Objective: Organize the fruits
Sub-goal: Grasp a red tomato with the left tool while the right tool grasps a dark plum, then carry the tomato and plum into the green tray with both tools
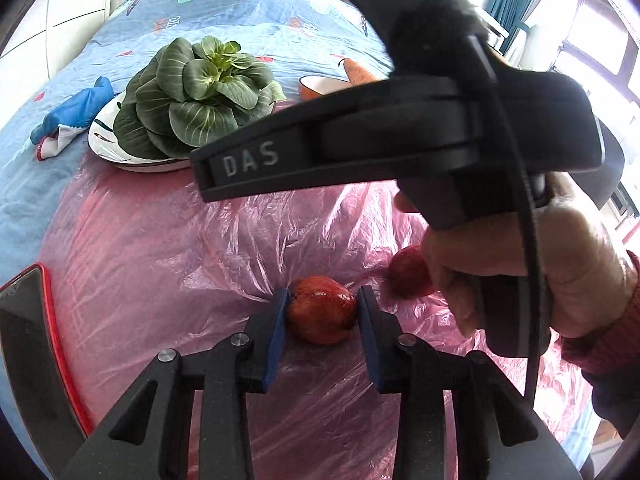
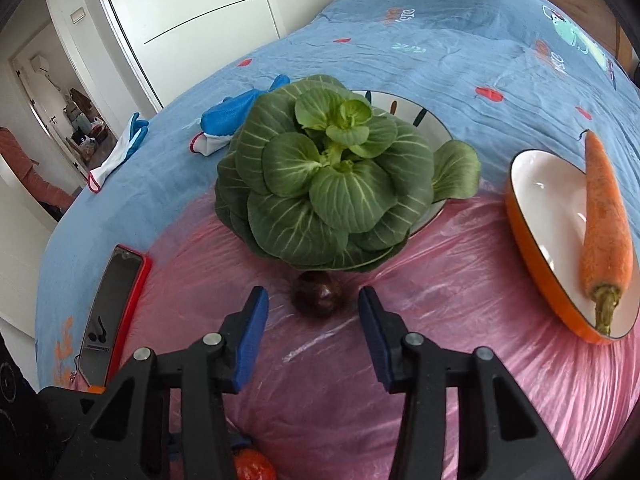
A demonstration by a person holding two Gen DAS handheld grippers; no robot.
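Red, glossy fruit lies on the pink plastic sheet spread over the blue patterned bedcover, and sits clamped between the two blue pads of the left gripper; both pads press its sides, so the jaws are closed on it. A second red fruit rests on the same sheet just to the right, partly hidden behind the person's hand, which grips the handle of the right-hand tool crossing the top of the left wrist view.

Right gripper: jaws stand wide, nothing between the pads. A dark round fruit lies on the plastic ahead of the fingertips, tucked under the edge of the leafy green vegetable (whether the leaves touch it cannot be told). That vegetable fills a white plate set at the far edge of the sheet.

An orange-rimmed white dish stands to the right, with a carrot lying across its rim. A phone in a red case lies at the left edge of the plastic. Blue and white gloves rest on the bedcover beyond the plate
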